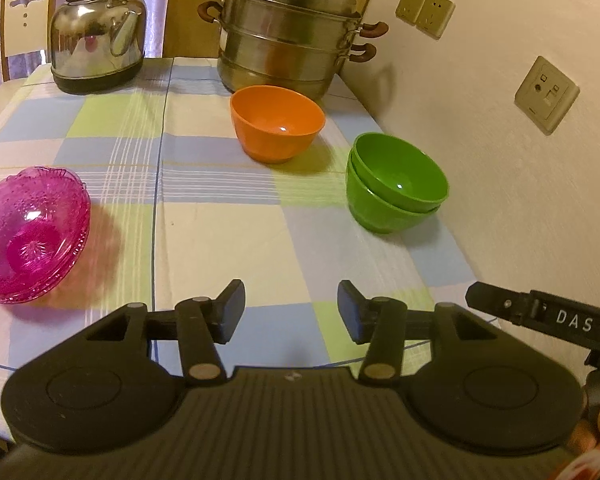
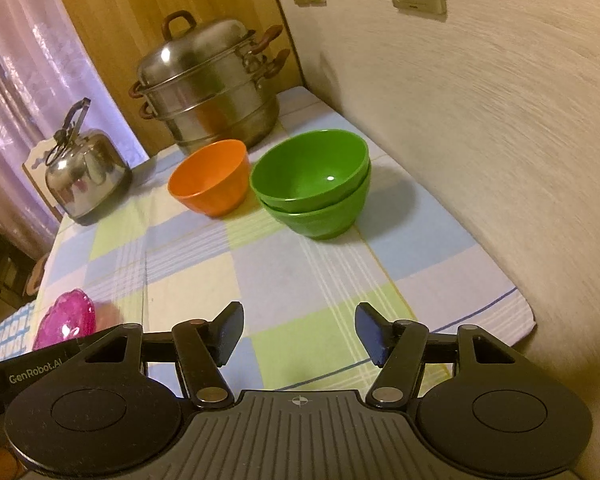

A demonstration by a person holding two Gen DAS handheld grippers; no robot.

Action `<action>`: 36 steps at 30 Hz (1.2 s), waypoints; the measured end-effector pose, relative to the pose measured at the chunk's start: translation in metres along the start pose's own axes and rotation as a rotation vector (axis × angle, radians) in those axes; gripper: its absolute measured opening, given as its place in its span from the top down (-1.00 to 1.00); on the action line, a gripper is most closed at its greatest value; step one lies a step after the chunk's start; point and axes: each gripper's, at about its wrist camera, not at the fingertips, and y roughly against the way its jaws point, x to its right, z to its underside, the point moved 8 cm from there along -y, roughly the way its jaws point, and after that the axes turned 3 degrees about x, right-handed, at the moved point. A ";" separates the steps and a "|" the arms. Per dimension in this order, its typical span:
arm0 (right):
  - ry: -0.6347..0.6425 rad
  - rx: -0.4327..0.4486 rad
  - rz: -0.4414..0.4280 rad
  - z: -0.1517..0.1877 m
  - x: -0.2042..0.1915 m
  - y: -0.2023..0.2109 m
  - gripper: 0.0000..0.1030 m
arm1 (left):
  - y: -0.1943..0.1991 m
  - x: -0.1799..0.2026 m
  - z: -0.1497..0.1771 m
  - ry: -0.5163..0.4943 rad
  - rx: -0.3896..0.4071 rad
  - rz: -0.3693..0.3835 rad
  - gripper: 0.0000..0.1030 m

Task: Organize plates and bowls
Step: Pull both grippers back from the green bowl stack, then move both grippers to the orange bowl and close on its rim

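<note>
Both grippers empty over the checked pastel tablecloth (image 1: 220, 224). Left gripper (image 1: 291, 312): jaws parted, nothing between the pads, only cloth showing through the gap. Right gripper (image 2: 299, 334): same, jaws spread a bit wider, nothing held.

Task things: two glossy green plastic bowls nested one inside the other (image 2: 314, 200), standing upright near the wall edge of the table. Single round orange plastic bowl (image 2: 210, 178) upright just beside the green pair on its left in the right wrist view, apart from it with a narrow gap, in front of the tall stainless steel stacked steamer pot (image 2: 212, 88). Pink translucent patterned glass dishes (image 1: 32, 236), look like a nested stack, sitting at the left near side, well apart from the plastic bowls.

Key relation: the orange bowl is the only one not stacked, so likely next in line. It lies ahead of both grippers across open cloth, a little left of centre in the right wrist view, roughly centred in the left wrist view. Round, so no long axis; the rim is the grasp spot. Neither hand looks clearly nearer; the right one sits closer to the green stack. Steel kettle (image 1: 98, 36) at the far left, out of the way.
</note>
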 end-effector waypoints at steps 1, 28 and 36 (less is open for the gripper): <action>0.006 0.001 -0.004 0.000 -0.002 0.001 -0.20 | 0.001 0.000 -0.001 -0.001 0.003 -0.003 0.08; 0.009 -0.027 -0.049 -0.022 -0.020 -0.045 -0.20 | -0.052 -0.033 -0.048 0.015 0.016 -0.021 -0.20; 0.049 -0.014 -0.082 -0.058 -0.044 -0.089 -0.20 | -0.095 -0.047 -0.098 0.009 0.024 -0.011 -0.20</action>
